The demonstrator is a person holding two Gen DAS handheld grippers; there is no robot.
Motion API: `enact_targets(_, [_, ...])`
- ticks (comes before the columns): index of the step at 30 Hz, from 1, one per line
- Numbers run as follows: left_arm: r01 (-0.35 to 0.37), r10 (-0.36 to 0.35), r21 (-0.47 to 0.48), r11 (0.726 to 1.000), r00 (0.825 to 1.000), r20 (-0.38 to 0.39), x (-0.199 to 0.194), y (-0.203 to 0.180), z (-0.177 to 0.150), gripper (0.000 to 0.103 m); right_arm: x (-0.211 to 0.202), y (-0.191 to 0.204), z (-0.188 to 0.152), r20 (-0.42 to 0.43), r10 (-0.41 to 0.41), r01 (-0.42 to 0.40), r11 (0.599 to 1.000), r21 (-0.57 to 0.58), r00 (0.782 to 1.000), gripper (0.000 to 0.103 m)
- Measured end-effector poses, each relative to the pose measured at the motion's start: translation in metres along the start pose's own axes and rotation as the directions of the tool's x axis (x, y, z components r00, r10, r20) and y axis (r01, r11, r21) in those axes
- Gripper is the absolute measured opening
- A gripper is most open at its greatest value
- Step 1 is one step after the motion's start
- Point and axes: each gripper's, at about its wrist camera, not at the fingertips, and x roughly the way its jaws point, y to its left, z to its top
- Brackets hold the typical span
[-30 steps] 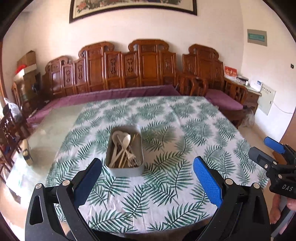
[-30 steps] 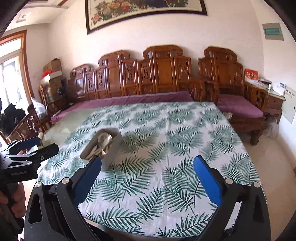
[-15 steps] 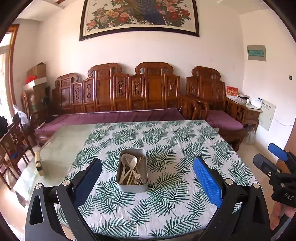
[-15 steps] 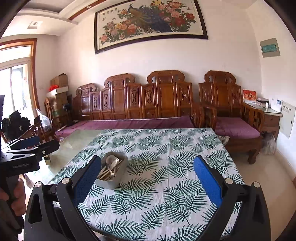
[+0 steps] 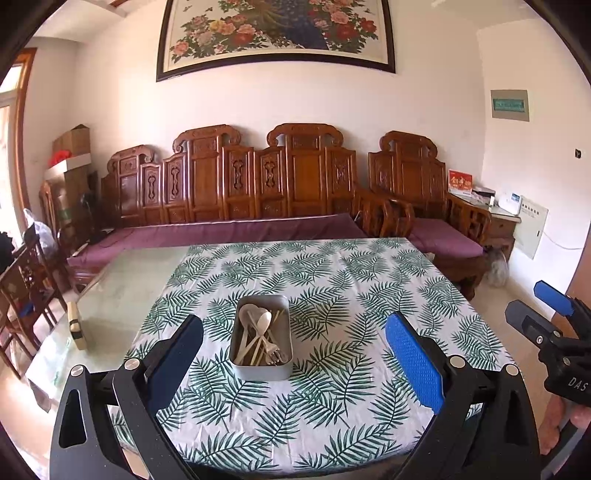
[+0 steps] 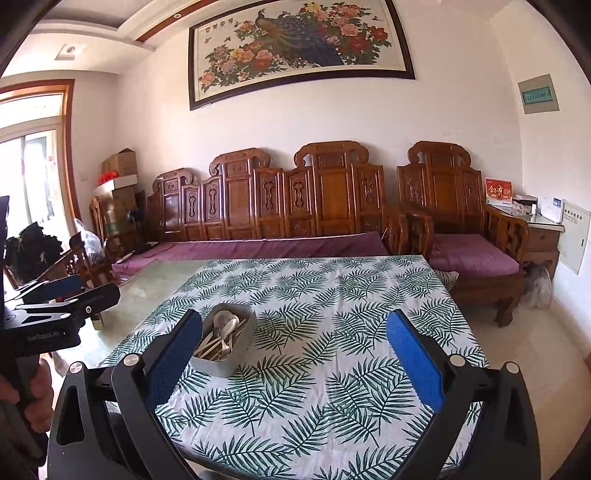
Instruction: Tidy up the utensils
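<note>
from the left wrist, the left gripper point(image 5: 295, 354) gapes wide and empty before one grey tin point(image 5: 261, 339) of pale utensils point(image 5: 258, 338) on the leaf-print tablecloth point(image 5: 332, 295), while from the right wrist the right gripper point(image 6: 295, 356) is likewise spread and empty, its left finger point(image 6: 173, 360) overlapping the tin point(image 6: 226, 341).

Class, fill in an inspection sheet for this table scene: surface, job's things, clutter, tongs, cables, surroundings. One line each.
Surface: table partly under a leaf-print cloth; bare glass at left.
Job's things: grey tin on the cloth, holding pale spoons and a fork, jumbled.
Clutter: small box on the bare glass.
Tongs: left tongs and right tongs both open, empty, above the near edge.
Cables: nothing seen on the table.
Surroundings: carved wooden bench, flower painting.
</note>
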Motion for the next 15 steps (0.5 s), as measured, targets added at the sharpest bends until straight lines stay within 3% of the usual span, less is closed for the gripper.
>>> enact_targets(15, [0.020, -0.020, 0.030, 0.999, 1.000, -0.009, -0.0030, -0.0057, -0.0015, 0.095, -0.0002, 0.0001, 0.0019, 0.001, -0.003, 0.003, 1.000, 0.000, 1.000, 0.100])
